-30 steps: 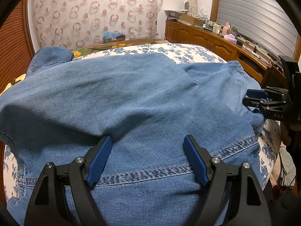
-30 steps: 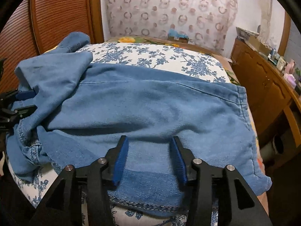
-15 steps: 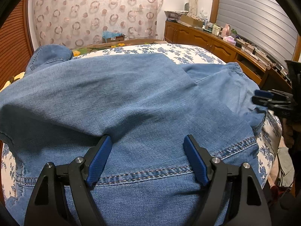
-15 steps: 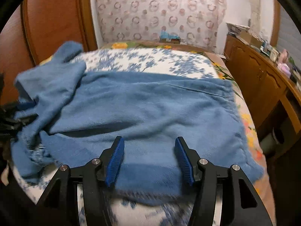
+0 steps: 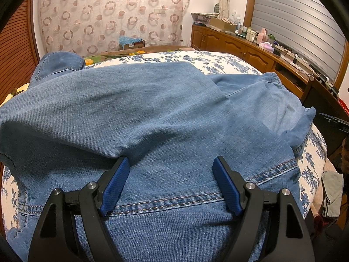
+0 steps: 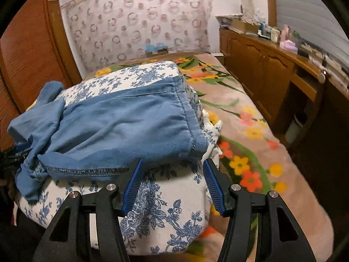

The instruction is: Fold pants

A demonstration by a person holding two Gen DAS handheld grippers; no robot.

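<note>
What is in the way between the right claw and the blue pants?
Nothing visible. The right gripper is open in front of the cushion, and the hem corner of the pants lies just beyond its fingertips with only open air between.

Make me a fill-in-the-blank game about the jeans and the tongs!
1. The jeans lie on a white cushion printed with ____ flowers.
2. The pads on the left tongs are coloured ____.
3. The right tongs have their jaws ____, with no cloth between them.
4. The blanket beside the cushion has orange and ____ flowers.

Missing words: blue; blue; open; yellow
</note>
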